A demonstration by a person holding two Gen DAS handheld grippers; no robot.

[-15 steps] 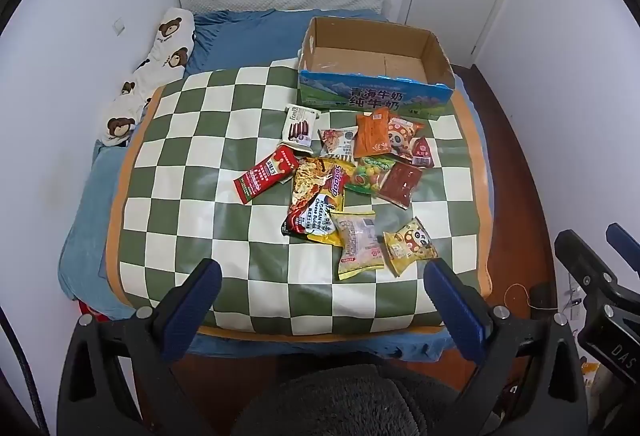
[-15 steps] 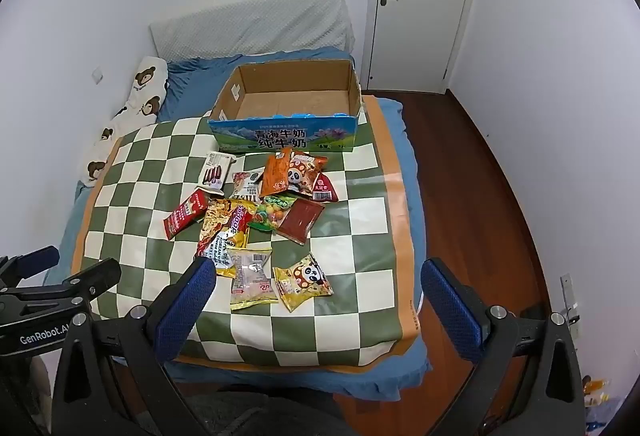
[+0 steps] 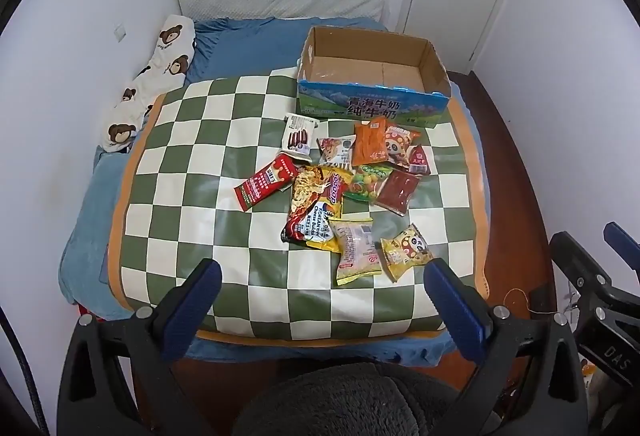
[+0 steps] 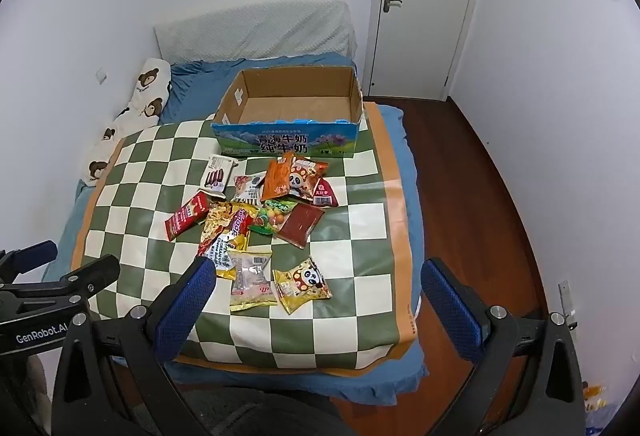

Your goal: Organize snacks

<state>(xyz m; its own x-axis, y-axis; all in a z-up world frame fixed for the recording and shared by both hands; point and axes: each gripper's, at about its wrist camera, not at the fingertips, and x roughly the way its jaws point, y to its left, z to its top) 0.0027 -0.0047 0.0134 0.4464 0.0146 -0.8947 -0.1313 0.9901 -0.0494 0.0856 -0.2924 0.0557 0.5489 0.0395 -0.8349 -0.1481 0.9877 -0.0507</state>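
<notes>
Nothing has moved; both the left gripper and right gripper stand open, empty; the snacks all lie outside the empty box.

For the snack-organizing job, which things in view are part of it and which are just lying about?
Part of the job:
- snack packets, all loose on the checkered mat
- empty cardboard box
- left gripper and right gripper, both open, holding nothing

Just lying about:
- bear-print pillow
- blue bedsheet
- door

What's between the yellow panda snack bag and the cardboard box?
In the right wrist view, the dark red packet, green candy bag and orange packet lie between the yellow panda bag and the cardboard box.
</notes>
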